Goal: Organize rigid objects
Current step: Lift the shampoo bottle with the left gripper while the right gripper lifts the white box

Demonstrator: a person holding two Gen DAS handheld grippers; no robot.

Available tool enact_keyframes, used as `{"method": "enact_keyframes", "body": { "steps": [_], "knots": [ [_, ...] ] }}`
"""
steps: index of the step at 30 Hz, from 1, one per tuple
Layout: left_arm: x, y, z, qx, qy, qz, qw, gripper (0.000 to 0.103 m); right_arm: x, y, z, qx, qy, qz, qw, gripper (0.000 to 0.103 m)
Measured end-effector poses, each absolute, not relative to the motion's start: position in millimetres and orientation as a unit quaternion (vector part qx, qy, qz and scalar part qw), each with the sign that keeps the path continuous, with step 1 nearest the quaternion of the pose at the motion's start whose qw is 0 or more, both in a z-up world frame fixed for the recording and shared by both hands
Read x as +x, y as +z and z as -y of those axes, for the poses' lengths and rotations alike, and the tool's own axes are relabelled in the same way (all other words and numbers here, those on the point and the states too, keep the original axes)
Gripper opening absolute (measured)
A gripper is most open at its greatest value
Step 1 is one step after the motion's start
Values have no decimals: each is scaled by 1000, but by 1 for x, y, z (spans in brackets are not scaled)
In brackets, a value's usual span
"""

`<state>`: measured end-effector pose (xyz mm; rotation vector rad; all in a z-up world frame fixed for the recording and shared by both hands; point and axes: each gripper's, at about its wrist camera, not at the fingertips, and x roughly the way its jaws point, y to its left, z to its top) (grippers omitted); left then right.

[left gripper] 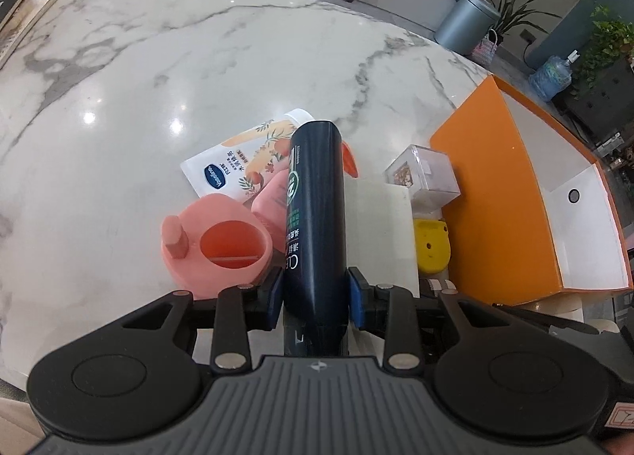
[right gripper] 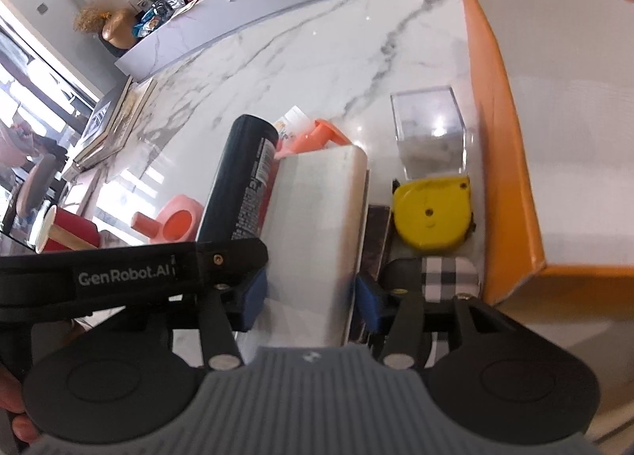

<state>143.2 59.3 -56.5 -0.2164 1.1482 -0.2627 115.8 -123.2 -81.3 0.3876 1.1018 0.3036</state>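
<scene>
On the white marble desk (left gripper: 277, 58), at far left, a pink plastic holder with a round well and a short peg (left gripper: 216, 243) is seen standing; behind it lies a white printed lotion tube with a fruit design (left gripper: 245, 157). Next comes the dark cylindrical bottle with green and white lettering (left gripper: 317, 217), which is clamped near its lower end between the blue pads of the left hand-held gripper (left gripper: 316, 298) and appears to be lifted clear of the desk, its far end pointing away from the camera. To its right, a white flat rectangular box with rounded corners (right gripper: 317, 225) is gripped between the pads of the right hand-held gripper (right gripper: 309, 298); whether it rests on the desk cannot be told. Further right are found a clear plastic cube box (left gripper: 426, 177), a yellow tape measure (right gripper: 432, 213), and a black-and-white checked item (right gripper: 449, 276), all just beside the orange open box with a white interior (left gripper: 491, 197). The interior of the orange box, as far as it is shown, holds none of these things. The task is therefore judged to be at an early stage: two objects are grasped, none is yet placed, and several remain on the desk.
</scene>
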Motion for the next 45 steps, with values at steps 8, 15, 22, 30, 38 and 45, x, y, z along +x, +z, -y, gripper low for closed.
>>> {"method": "enact_keyframes", "body": {
  "steps": [8,15,22,30,38,45],
  "knots": [
    [142,-56,-58,-87,-124,-539,829,37,105,-89,138,247,132,-564,777,54],
    [140,-55,-57,-84,-124,-539,829,37,99,-100,142,309,131,-587,737,53],
    [142,-56,-57,-88,-124,-542,827,37,100,-59,129,224,145,-547,793,33],
    [145,-59,-69,-116,-105,-547,822,37,114,-70,124,221,195,-524,799,41],
    [147,-60,-72,-124,-96,-550,821,37,123,-92,119,220,200,-515,804,37],
    [144,-56,-70,-116,-93,-538,830,36,125,-83,115,197,180,-518,813,34]
  ]
}}
